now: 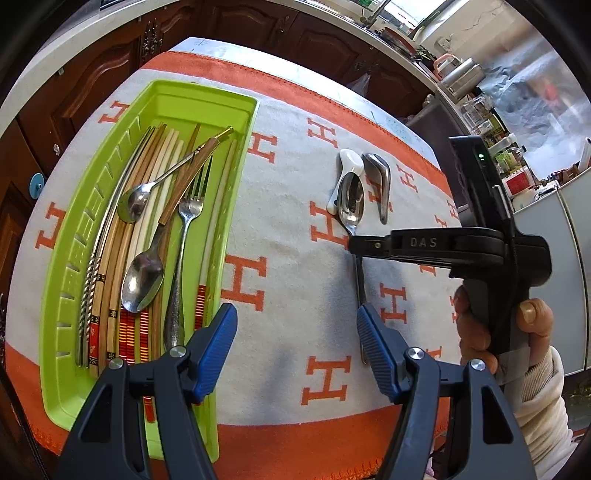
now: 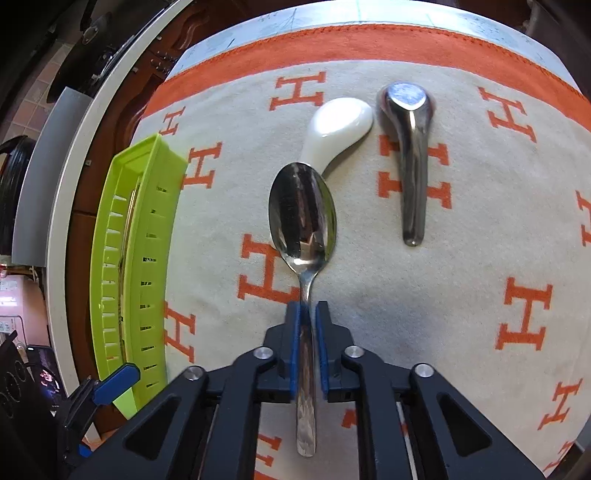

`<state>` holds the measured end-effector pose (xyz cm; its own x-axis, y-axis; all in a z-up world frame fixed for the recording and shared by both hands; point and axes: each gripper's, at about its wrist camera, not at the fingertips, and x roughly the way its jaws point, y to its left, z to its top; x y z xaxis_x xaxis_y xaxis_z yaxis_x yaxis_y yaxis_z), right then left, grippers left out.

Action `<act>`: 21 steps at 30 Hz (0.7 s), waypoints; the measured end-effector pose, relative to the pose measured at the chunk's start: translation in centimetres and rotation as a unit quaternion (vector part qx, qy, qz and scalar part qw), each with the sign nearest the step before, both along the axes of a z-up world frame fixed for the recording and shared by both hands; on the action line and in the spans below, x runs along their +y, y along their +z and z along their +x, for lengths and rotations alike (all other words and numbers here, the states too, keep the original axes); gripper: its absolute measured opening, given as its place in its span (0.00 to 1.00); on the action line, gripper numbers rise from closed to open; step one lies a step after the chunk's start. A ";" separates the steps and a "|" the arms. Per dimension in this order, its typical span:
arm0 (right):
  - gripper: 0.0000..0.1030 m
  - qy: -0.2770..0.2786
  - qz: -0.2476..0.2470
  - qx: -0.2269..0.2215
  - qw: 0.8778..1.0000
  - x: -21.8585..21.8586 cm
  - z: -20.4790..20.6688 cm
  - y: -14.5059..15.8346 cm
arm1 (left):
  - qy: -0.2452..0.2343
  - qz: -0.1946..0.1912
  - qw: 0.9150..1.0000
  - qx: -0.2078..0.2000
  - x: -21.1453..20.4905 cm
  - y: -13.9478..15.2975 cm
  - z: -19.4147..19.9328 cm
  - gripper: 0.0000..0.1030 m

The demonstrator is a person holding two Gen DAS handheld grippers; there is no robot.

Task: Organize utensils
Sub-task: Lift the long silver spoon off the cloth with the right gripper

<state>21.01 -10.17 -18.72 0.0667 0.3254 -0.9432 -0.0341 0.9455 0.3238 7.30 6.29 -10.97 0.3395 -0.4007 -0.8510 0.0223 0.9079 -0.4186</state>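
This is a home kitchen. Dark carved wooden cabinet doors (image 1: 325, 44) run under a pale countertop (image 1: 399, 48), where a steel tap (image 1: 373, 14) and a metal kettle (image 1: 461, 72) stand. A grey-and-orange H-patterned cloth (image 1: 288, 192) covers the table, carrying a lime-green plastic cutlery tray (image 1: 62, 280) of spoons and chopsticks.

Both wrist views downward, sharing steel spoon (image 1: 351, 201)

An orange-bordered H-patterned cloth (image 2: 424, 306) lies before dark wooden cabinets (image 1: 92, 85).
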 end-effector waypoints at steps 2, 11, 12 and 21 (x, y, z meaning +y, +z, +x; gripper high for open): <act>0.16 0.000 0.010 -0.008 1.000 0.0 0.3 -0.1 | 0.002 0.000 1.000 -0.001 0.2 0.0 -0.1 0.64; 0.05 0.060 -0.056 -0.043 0.996 2.5 -0.3 0.3 | 0.001 -0.013 1.000 0.003 0.2 0.0 -0.4 0.64; 0.05 0.056 -0.032 -0.036 0.997 2.2 -0.3 0.2 | 0.001 -0.011 1.000 0.002 0.1 0.0 -0.4 0.64; 0.05 -0.035 0.156 -0.076 0.984 -4.0 -2.1 0.2 | 0.002 -0.009 1.000 0.001 0.3 0.1 -0.5 0.64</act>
